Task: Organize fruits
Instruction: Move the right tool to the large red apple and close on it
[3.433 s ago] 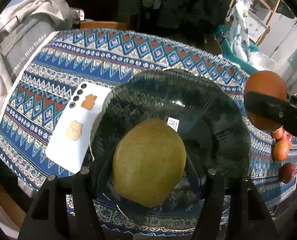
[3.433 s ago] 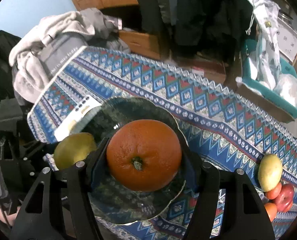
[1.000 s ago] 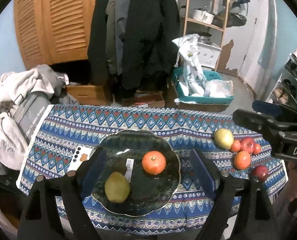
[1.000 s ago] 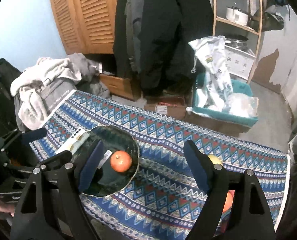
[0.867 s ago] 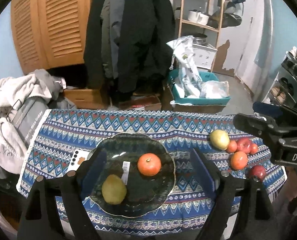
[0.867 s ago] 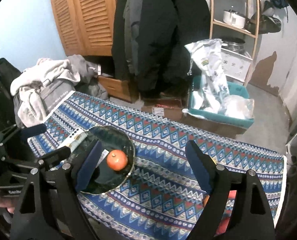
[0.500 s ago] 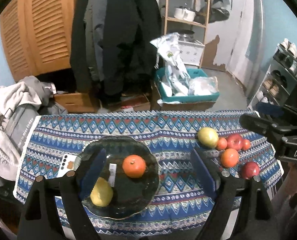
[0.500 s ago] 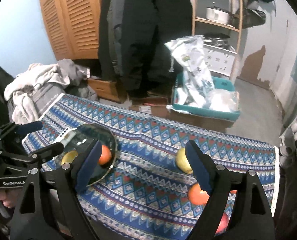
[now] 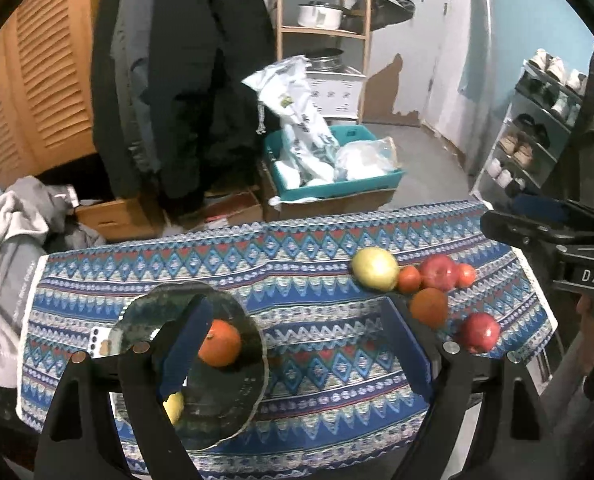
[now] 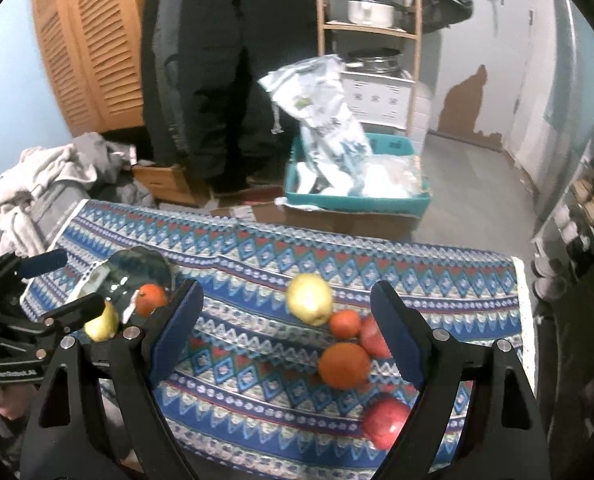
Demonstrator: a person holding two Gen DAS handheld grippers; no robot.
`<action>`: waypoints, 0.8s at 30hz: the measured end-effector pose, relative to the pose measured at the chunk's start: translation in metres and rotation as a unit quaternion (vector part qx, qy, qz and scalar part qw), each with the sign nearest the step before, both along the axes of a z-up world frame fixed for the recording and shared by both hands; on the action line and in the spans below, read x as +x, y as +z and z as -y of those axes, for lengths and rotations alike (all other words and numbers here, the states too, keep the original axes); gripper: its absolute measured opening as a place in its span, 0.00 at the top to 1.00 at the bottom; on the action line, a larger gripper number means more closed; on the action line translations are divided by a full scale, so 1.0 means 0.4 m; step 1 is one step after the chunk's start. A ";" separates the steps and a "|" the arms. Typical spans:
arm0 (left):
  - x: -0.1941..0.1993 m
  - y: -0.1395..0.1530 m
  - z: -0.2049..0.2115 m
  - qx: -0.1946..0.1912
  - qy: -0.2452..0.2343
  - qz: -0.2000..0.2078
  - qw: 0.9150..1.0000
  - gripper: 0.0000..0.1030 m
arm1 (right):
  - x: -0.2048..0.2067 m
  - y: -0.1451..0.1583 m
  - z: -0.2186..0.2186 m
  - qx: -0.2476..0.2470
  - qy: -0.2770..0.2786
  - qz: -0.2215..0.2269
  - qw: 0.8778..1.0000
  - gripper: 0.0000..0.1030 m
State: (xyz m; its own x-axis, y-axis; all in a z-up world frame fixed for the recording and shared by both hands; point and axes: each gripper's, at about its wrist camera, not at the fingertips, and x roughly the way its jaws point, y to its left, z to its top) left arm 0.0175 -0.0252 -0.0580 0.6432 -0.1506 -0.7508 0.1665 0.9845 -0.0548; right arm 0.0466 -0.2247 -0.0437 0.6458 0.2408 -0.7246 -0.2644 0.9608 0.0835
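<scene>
- Done: orange (image 9: pixel 219 343) and yellow fruit (image 9: pixel 174 407) on glass plate (image 9: pixel 233 408), bench left end.
- Left: six fruits (image 10: pixel 343 364) clustered at bench right end.
- Left hand-held gripper (image 9: pixel 297 344) and right hand-held gripper (image 10: pixel 285 320): jaws apart, empty.

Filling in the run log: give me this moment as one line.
left gripper: open, empty | right gripper: open, empty | glass plate: orange, pear | loose fruit: on tablecloth
</scene>
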 end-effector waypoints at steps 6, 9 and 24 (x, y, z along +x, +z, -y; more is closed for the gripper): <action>0.014 -0.007 0.058 -0.006 -0.027 -0.005 1.000 0.15 | -0.005 -0.025 0.069 -0.006 -0.032 -0.011 0.999 0.17; 0.019 -0.007 0.087 -0.004 -0.039 -0.006 0.999 0.15 | -0.009 -0.035 0.106 -0.007 -0.048 -0.016 0.999 0.17; 0.045 -0.053 0.219 0.006 -0.097 -0.027 0.995 0.15 | -0.042 -0.103 0.245 -0.011 -0.103 -0.045 0.994 0.17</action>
